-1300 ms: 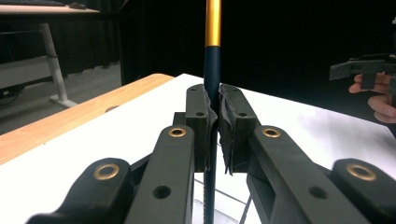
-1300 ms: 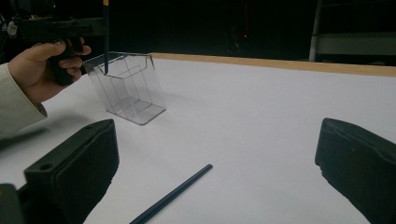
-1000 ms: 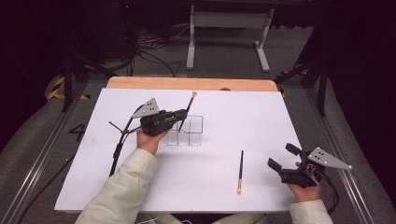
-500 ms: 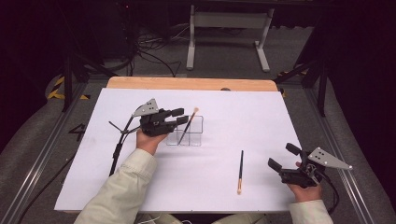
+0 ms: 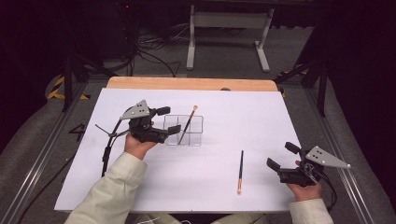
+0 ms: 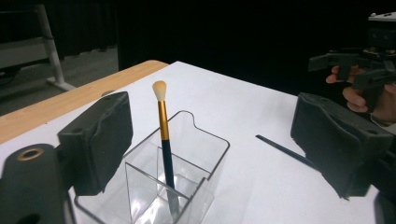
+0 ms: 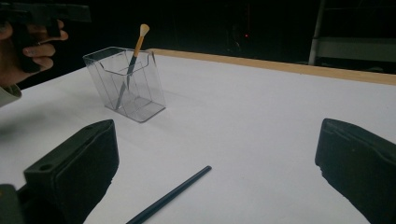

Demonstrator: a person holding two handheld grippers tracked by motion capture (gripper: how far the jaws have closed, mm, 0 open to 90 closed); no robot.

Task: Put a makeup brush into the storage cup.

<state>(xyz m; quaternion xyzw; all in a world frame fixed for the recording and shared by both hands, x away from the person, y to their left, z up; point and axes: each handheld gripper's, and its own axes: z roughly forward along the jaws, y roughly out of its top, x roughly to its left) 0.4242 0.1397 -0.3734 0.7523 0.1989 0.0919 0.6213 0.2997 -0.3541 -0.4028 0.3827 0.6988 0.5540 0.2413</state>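
White table sheet, dark studio behind; one brush potted, one left lying.

Left gripper (image 5: 173,120) at 9 o'clock of clear holder (image 5: 184,130), jaws just been opening, nothing between them; potted brush (image 5: 187,124) leans bristles-up, handle propped against the divider. Right gripper (image 5: 279,157) spread wide, empty, aimed toward second brush (image 5: 240,171) flat at holder's 5 o'clock, likely next pick.

both forearms wore pale cream sleeves (image 5: 109,189). each hand carried a black gripper, the left gripper (image 5: 171,120) and the right gripper (image 5: 281,155), topped by a grey three-cornered plate with small holes. a black cable (image 5: 106,151) trailed from the left one.
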